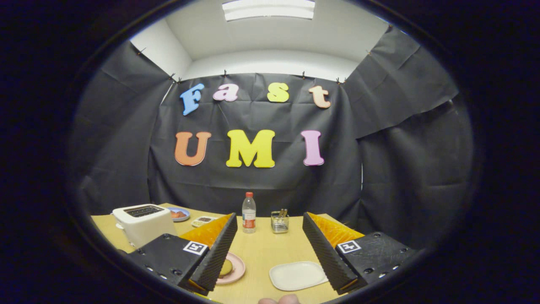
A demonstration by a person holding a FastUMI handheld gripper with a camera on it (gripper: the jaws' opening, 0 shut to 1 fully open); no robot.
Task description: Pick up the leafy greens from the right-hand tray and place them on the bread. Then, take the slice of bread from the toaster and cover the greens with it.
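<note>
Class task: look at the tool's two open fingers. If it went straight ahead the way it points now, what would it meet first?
The tool is open and holds nothing. Straight ahead lies bare table, then probably the water bottle, with the wire caddy just beside it. Depth is hard to judge.

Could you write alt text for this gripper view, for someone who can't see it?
The gripper hangs open over a wooden table, holding nothing. Between its jaws lie a pink plate with a partly hidden food item and an empty white tray. Beyond stand a white toaster, a water bottle and a wire caddy.
</note>
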